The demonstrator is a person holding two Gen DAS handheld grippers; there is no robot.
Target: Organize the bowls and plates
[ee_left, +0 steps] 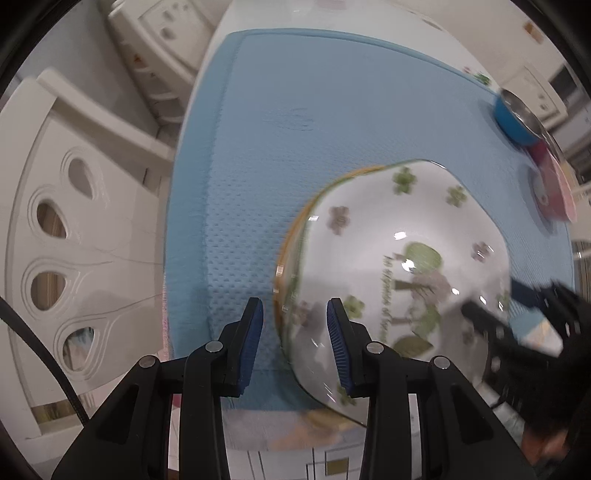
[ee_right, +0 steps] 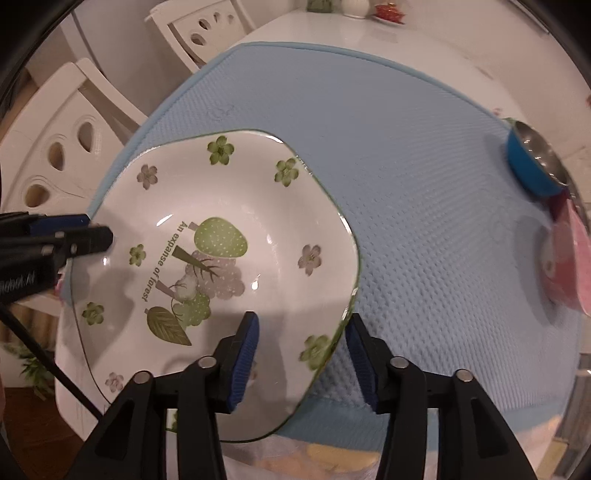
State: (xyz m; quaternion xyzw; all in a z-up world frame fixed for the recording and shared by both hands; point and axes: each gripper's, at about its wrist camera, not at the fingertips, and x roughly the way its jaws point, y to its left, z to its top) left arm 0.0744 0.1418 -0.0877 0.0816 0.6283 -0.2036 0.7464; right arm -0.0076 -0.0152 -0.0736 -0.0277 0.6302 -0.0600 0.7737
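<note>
Plate: white square-ish dish [ee_right: 236, 236] with rounded corners and a thin green rim line; deep, glossy, lamp glints in the well.
Print: green and mauve flowers round the border, tree-and-leaf motif in the centre, text "An expanse of forest".
Plate position: on the blue mat [ee_right: 424, 221], near edge overhanging the mat; in the right wrist view it fills the 9 o'clock half, in the left wrist view it sits toward 4 o'clock and is motion-blurred.
Left gripper [ee_left: 295, 343]: jaws partly open, straddling the plate's rim, one blue pad [ee_left: 251, 343] outside over the mat, the other over the well. Pad contact not clear; cannot tell if it grips.
Right gripper [ee_right: 301, 360]: jaws partly open, rim edge between them, visible gap at the pads; not clamped.
Mat: light blue, dimpled weave, lies on a white table [ee_right: 332, 33].
Other ware: blue bowl [ee_right: 532, 166] with steel lining at 2 o'clock on the mat edge, pink bowl [ee_right: 565, 258] just beside it at 3 o'clock.
Surroundings: white chairs [ee_left: 74, 229] with teardrop cut-outs at 9 o'clock.
</note>
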